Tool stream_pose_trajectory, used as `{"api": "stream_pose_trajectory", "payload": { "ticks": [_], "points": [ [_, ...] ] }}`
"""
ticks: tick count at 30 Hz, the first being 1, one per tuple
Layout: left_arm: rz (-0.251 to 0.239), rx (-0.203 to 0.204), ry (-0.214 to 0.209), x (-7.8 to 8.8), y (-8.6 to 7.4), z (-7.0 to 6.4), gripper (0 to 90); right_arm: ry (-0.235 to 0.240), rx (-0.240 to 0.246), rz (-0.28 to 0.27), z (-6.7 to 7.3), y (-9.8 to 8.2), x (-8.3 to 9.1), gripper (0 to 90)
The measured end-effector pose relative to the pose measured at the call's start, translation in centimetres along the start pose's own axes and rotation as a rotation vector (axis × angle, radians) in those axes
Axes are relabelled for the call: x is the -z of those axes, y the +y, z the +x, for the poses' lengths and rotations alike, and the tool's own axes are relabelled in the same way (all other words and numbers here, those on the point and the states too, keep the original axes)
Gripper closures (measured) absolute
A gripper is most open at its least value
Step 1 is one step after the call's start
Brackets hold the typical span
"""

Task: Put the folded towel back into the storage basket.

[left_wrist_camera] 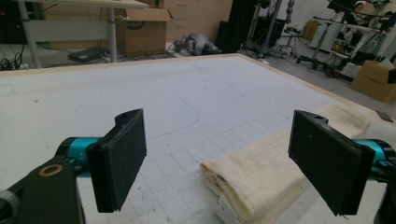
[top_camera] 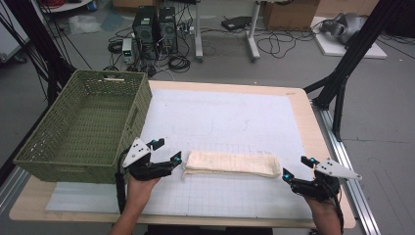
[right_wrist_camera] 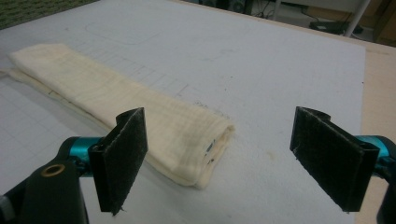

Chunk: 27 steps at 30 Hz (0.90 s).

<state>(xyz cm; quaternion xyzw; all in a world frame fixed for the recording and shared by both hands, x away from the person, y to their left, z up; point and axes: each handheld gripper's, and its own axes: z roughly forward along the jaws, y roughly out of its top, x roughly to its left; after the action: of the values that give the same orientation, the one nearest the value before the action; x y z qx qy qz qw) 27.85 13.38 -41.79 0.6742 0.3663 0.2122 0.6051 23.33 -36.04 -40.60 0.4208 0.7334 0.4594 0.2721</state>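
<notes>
In the high view the left gripper (top_camera: 167, 151) sits in the lower left of the frame, just below centre, with its jaws spread wide and nothing between them; its tips point toward the left end of the folded cream towel (top_camera: 231, 163), close beside it but not clamped on it. In the left gripper view the same gripper (left_wrist_camera: 219, 163) shows its two black pads (left_wrist_camera: 119, 161) standing far apart at the bottom of the frame, and the near end of the towel (left_wrist_camera: 261, 175) lies on the mat in the lower right, in the gap ahead of the jaws, its layered fold edge facing the camera. The right gripper (top_camera: 297, 167) is in the lower right of the high view, jaws likewise spread and holding nothing, its tips just beside the towel's right end. In the right gripper view that gripper (right_wrist_camera: 219, 161) frames the rounded end of the towel (right_wrist_camera: 116, 112), which runs from the upper left of the frame down to the lower middle. The towel lies flat as a long strip across the lower centre of the white gridded mat (top_camera: 230, 117), which covers the wooden table (top_camera: 313, 127). A green woven basket (top_camera: 49, 159) stands at the left of the high view, just above the left gripper.
</notes>
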Motion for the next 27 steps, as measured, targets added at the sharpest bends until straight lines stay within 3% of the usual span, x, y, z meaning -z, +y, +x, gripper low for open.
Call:
{"api": "stream_pose_trajectory", "payload": {
  "ticks": [13,27],
  "points": [
    [0.031,0.028,0.004,-0.6,-0.2,0.1,18.8,0.015,-0.019,0.009,-0.3,-0.2,-0.6,17.9],
    [0.061,0.017,-0.016,-1.2,0.0,-0.6,19.5,0.015,-0.013,0.005,0.1,-0.2,-0.4,18.3]
  ]
}}
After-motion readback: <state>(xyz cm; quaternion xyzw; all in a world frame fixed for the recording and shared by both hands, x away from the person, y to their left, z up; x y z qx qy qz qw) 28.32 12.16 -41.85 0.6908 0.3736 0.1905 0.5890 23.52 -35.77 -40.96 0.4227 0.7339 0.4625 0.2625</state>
